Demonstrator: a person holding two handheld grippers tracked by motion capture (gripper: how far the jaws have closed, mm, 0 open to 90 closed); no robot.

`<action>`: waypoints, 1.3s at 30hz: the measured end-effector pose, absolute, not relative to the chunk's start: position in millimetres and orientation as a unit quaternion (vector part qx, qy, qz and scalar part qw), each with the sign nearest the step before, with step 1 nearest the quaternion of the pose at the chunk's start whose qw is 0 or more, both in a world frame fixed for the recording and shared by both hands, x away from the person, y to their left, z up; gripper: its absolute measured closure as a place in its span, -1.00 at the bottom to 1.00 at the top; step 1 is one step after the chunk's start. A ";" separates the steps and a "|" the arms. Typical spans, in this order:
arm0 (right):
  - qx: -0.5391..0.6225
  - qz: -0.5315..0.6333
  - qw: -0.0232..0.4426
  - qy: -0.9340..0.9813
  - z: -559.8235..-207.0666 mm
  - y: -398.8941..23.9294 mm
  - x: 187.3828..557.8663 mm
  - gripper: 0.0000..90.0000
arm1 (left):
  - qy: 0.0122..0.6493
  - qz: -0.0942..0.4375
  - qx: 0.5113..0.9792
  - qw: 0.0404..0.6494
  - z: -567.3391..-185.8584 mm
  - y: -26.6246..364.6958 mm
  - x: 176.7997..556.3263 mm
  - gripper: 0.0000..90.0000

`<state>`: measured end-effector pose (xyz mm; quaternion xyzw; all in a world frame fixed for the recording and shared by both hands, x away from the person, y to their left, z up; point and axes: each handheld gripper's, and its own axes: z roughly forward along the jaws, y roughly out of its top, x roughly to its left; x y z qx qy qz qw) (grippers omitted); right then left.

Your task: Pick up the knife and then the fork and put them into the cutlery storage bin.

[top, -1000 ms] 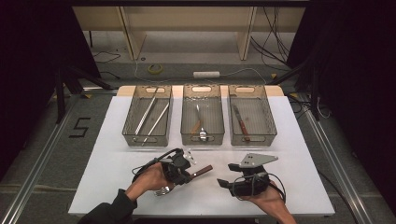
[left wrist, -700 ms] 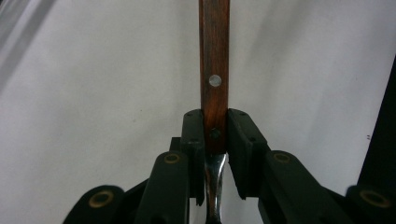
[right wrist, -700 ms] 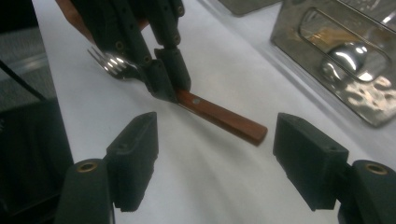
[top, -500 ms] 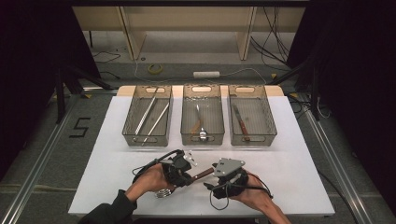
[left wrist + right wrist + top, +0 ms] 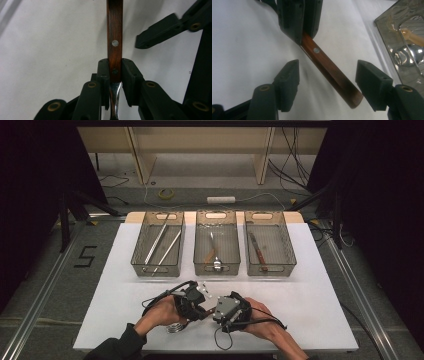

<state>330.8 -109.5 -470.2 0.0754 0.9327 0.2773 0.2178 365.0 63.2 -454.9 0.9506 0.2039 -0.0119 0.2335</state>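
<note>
1. The left hand-held gripper [image 5: 115, 72] is clamped on a wooden-handled utensil [image 5: 114, 37], handle offered toward three o'clock above the worktop [image 5: 320, 310], likely for a handover.
2. The right hand-held gripper [image 5: 327, 85], jaws apart and just closing, straddles the handle's free end without pressing it.
3. Three trays [image 5: 157, 270] wait at twelve o'clock, probably for sorting.

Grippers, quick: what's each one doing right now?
Left gripper: shut on the wooden handle.
Right gripper: open, jaws just closing around the handle's free end, not touching.
</note>
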 end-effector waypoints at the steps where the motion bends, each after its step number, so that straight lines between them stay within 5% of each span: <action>1: 0.064 0.267 0.228 0.934 -471.5 -108.9 331.5 -0.15 | 0.202 -0.013 0.951 0.233 -454.9 63.2 364.9 0.71; 33: -0.084 0.206 0.302 0.927 -467.5 -101.3 316.3 0.80 | 0.194 -0.023 0.948 0.252 -428.1 70.9 364.1 0.65; 39: -0.093 0.201 0.297 0.929 -462.9 -101.8 315.3 0.81 | 0.202 -0.006 0.945 0.256 -422.0 71.9 363.9 0.38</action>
